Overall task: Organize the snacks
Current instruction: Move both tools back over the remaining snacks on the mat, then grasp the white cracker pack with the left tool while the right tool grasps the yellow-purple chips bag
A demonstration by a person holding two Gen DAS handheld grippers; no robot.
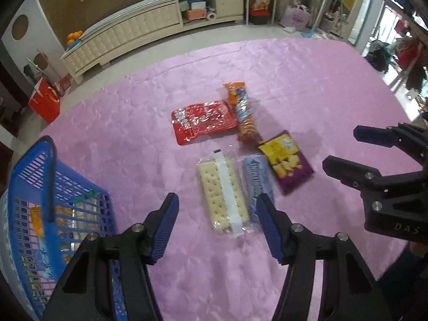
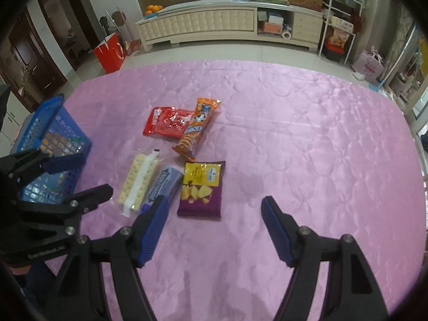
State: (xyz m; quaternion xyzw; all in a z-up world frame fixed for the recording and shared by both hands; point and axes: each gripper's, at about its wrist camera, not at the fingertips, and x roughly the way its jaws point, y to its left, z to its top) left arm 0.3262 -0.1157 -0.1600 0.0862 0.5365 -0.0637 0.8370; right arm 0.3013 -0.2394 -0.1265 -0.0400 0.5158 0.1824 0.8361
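Note:
Five snack packs lie together on the pink tablecloth: a clear cracker pack [image 1: 222,195] [image 2: 137,184], a grey-blue pack [image 1: 256,179] [image 2: 164,183], a purple-and-yellow chip bag [image 1: 287,164] [image 2: 202,190], a red pack [image 1: 203,120] [image 2: 167,121] and an orange pack [image 1: 243,112] [image 2: 196,128]. My left gripper [image 1: 216,196] [image 2: 93,174] hovers open over the near end of the cracker pack, gripping nothing. My right gripper [image 2: 215,199] [image 1: 342,148] hangs open just short of the chip bag, also empty. A blue basket [image 1: 32,171] [image 2: 67,123] with several snacks inside stands at the left.
The pink cloth [image 2: 307,147] covers the table to its far edge. Beyond it are a tiled floor, a long cream cabinet [image 2: 214,24], a red paper bag [image 2: 109,53] on the floor, and shelves at the right.

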